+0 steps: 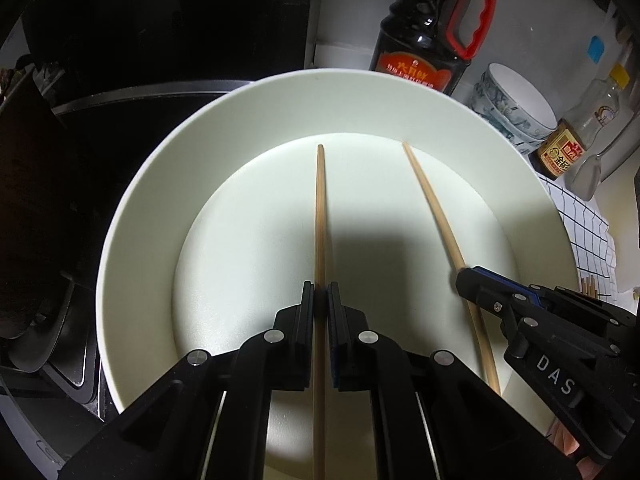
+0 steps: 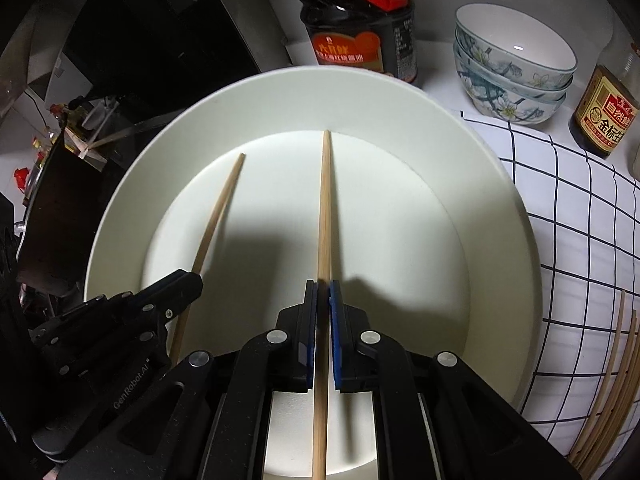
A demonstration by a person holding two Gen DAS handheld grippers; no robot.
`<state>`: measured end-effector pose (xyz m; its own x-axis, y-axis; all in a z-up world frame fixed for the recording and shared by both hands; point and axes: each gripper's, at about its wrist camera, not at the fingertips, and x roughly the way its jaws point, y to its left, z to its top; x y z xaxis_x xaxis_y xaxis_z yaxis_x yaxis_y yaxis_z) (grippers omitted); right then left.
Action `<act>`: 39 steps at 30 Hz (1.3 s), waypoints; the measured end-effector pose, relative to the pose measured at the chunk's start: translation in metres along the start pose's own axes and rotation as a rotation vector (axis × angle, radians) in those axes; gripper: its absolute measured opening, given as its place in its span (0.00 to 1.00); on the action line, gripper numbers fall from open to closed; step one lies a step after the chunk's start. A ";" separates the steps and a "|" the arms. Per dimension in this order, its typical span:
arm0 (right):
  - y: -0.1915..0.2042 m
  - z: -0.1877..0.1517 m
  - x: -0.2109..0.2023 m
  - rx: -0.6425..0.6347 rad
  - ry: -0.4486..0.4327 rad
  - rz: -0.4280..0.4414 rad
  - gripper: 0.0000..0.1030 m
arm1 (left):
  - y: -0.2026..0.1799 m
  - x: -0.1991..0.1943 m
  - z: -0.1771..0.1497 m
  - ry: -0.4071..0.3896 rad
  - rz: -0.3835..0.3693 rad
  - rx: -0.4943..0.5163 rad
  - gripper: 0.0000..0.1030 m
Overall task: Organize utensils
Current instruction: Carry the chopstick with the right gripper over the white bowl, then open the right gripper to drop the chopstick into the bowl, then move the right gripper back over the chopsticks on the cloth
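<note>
Both tools are clenched, each on one wooden chopstick. Left tool [image 1: 320, 294] grips the left chopstick [image 1: 320, 208] partway along its length; right tool [image 2: 323, 292] grips the right chopstick [image 2: 325, 208] the same way. Each stick runs between the pads and projects forward of the fingertips, angled down over the white plate [image 1: 132, 216], with both tips near the far edge of the plate's flat centre. Whether the tips touch the plate cannot be told.

Handling, as a judgement: the chopsticks are light, stiff, thin and smooth. A round stick can roll or pivot between flat pads, so a grip near mid-length, square across the stick, is preferable. The long free end gives leverage; a tip pressed against the plate may twist the stick in the pads. The plate appears to be ceramic, hence hard and breakable, and its smooth face lets a released stick slide or roll.

Surroundings, ahead of the tools:
- A dark cooktop [image 1: 80, 92] lies beyond the plate to the left.
- A checked cloth [image 2: 568, 216] covers the bench to the right of the plate.
- A large dark sauce bottle [image 2: 360, 36] with a red handle stands just behind the plate's far rim.
- Stacked floral bowls [image 2: 514, 64] stand to the right of that bottle.
- A smaller brown bottle [image 2: 602, 116] stands further right.
- Loose chopsticks [image 2: 608, 392] lie on the cloth, right of the right tool.

Nothing stands between the tools and the plate.
</note>
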<state>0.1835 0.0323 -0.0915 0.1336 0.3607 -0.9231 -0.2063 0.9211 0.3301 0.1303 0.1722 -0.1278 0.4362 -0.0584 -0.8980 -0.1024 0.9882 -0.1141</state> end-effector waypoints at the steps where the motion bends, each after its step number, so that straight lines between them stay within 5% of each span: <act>1: 0.001 0.001 0.002 0.002 0.003 -0.002 0.06 | 0.000 0.002 0.001 0.005 0.000 0.000 0.07; 6: -0.003 0.000 0.001 0.002 0.002 -0.020 0.07 | 0.001 0.005 0.001 0.014 0.006 -0.007 0.16; 10: -0.008 -0.003 -0.011 0.002 -0.021 -0.028 0.15 | 0.004 -0.003 0.000 -0.007 0.017 -0.017 0.54; 20: -0.013 -0.011 -0.042 0.009 -0.092 -0.050 0.26 | 0.012 -0.038 -0.005 -0.066 0.059 -0.030 0.79; 39: -0.017 -0.050 -0.098 -0.013 -0.137 -0.093 0.46 | 0.000 -0.096 -0.025 -0.141 0.085 -0.049 0.88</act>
<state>0.1254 -0.0260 -0.0165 0.2832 0.2913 -0.9138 -0.1989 0.9499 0.2412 0.0656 0.1746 -0.0521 0.5447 0.0491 -0.8372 -0.1867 0.9803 -0.0640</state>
